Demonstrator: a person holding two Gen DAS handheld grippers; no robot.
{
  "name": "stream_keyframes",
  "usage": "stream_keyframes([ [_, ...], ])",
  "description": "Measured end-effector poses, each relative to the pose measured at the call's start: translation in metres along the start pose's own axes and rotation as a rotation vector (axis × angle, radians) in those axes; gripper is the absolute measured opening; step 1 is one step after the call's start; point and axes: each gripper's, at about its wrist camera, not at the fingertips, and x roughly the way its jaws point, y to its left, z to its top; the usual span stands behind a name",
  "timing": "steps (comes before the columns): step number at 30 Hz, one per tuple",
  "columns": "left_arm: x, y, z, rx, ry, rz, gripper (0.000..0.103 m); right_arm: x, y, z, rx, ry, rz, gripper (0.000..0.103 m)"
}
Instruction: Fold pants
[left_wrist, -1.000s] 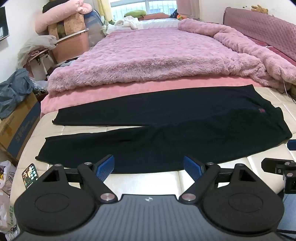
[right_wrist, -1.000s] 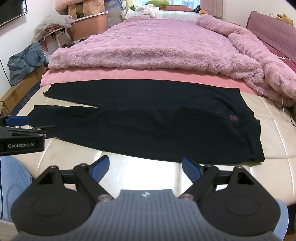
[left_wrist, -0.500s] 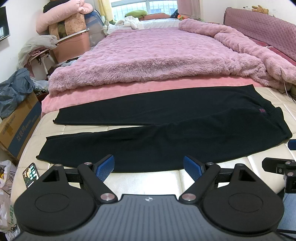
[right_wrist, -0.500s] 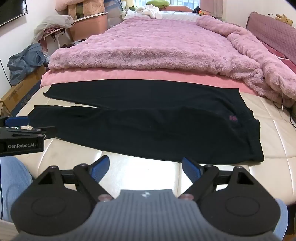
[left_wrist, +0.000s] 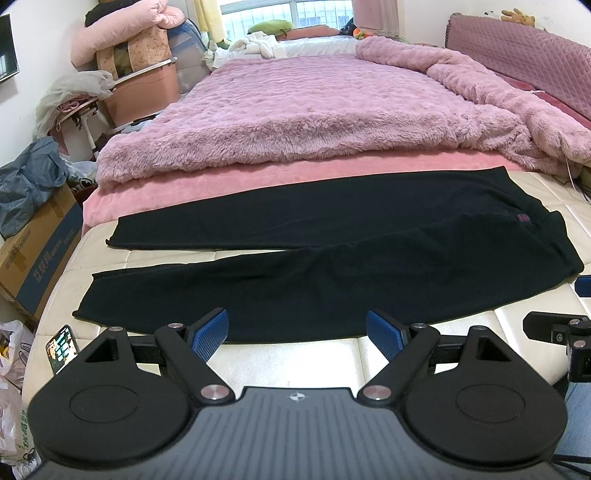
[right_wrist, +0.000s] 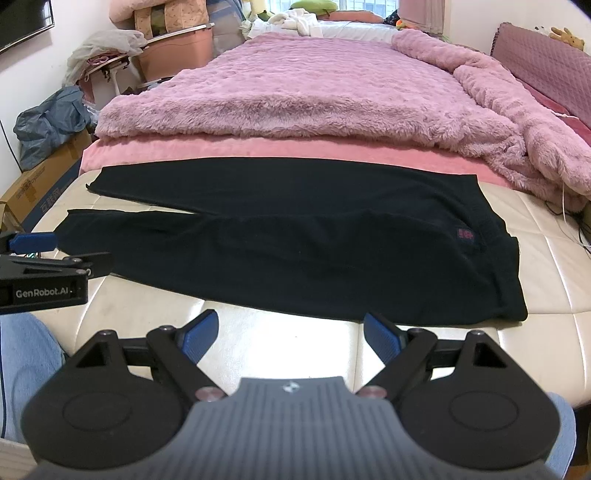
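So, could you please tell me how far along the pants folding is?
Done: the black fabric pants lie flat, legs apart, on the cream quilted mattress. In hand: nothing; the left tongs and right tongs are open, short of the pants. Left: every fold.

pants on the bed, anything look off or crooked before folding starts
Mostly tidy. The black pants lie flat on the cream mattress, but the legs splay apart toward the cuffs, with a wedge of mattress between them. A phone lies near the mattress's left corner, close to the near cuff. Both tools are open, off the fabric.
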Motion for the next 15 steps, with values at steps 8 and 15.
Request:
stream_keyframes([
  [8, 0.0001, 0.0001, 0.0000, 0.000, 0.000, -0.001, 0.099, 0.0004, 0.0001, 0.0000, -0.005, 0.000, 0.001, 0.082],
  [15, 0.0006, -0.0010, -0.0001, -0.001, 0.000, 0.000, 0.099, -0.0004, 0.0009, 0.0010, -0.008, 0.000, 0.001, 0.082],
])
